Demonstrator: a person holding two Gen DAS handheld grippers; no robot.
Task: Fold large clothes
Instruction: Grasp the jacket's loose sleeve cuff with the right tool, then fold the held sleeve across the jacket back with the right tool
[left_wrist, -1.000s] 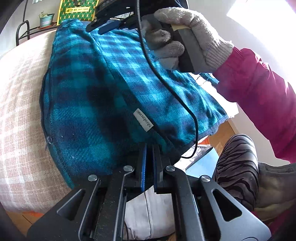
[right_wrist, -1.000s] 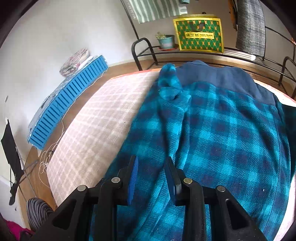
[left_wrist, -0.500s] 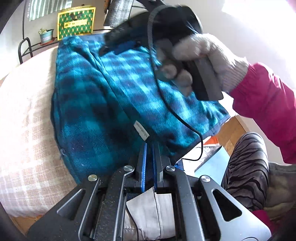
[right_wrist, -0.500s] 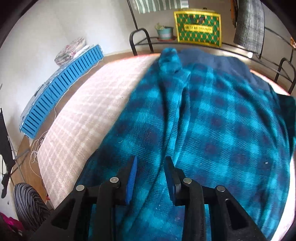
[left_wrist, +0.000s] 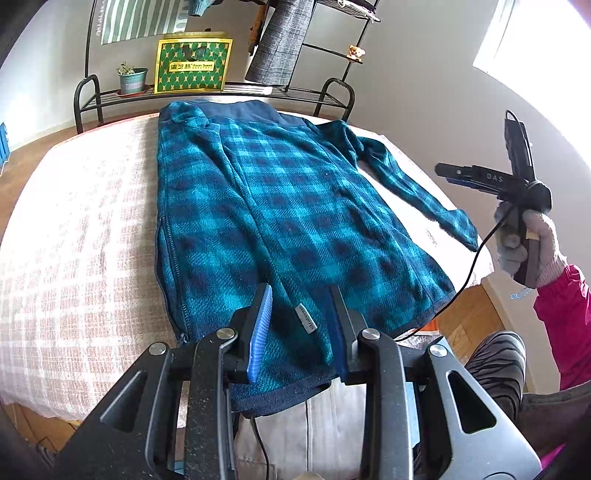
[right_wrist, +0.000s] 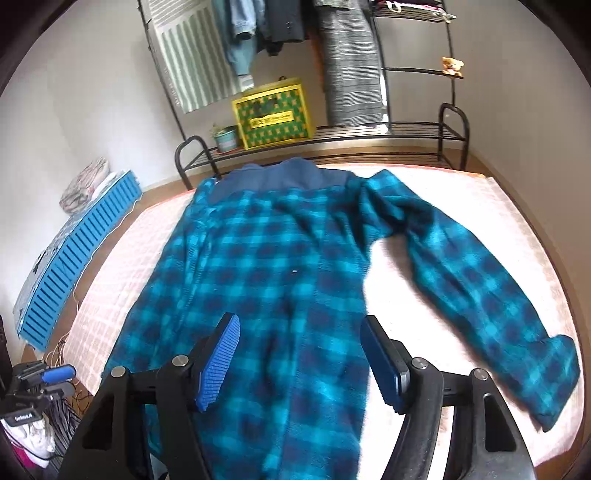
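Blue-padded left gripper (left_wrist: 301, 328): jaws just opening, standing partly apart over the plaid fleece jacket (left_wrist: 288, 206) hem, fabric lying between, pads not pressing. Right gripper (right_wrist: 301, 363): jaws just widening, hovering empty above the jacket body. Beyond both, jacket is lying flat on the checked bedcover (left_wrist: 74, 236); gloved hand (left_wrist: 528, 243) is angling the right gripper downward.
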